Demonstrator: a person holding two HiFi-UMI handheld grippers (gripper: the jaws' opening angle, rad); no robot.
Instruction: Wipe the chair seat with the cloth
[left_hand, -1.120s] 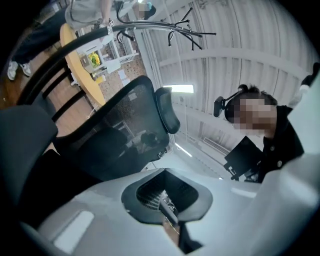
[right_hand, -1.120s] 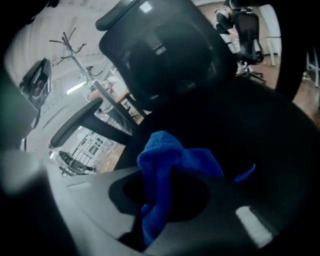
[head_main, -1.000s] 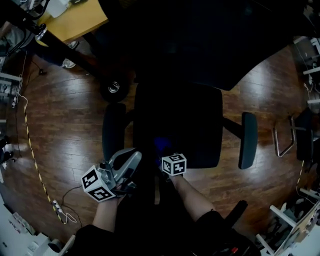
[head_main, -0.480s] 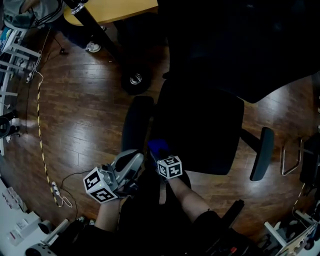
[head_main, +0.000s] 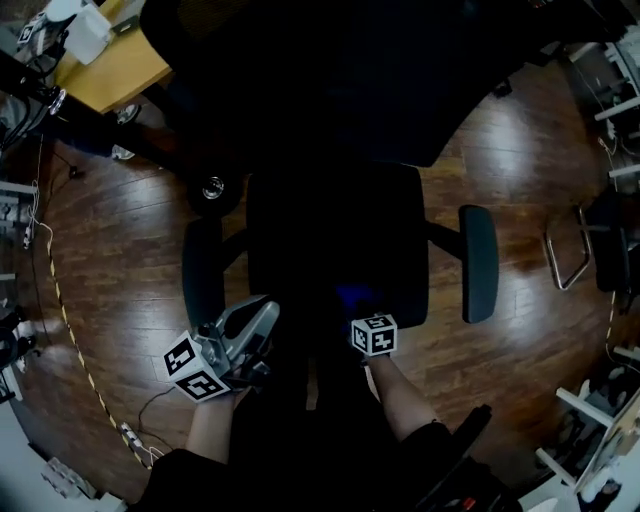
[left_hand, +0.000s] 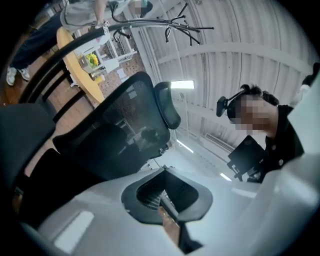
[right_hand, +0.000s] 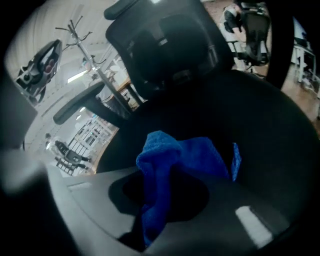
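The head view is dim: the chair seat (head_main: 335, 240) is a near-black mass with almost no detail, while the wooden floor (head_main: 520, 160) around it carries soft pale glare at upper right and at left. Straight lines bow toward the edges. The left gripper view is far brighter, lit by a strip light (left_hand: 182, 85) above centre, with black vignetted corners and a blurred foreground. The right gripper view is dark and soft. There the blue cloth (right_hand: 180, 160) is the only strong colour, brightness sits at the left, and the lower left smears into grey blur.
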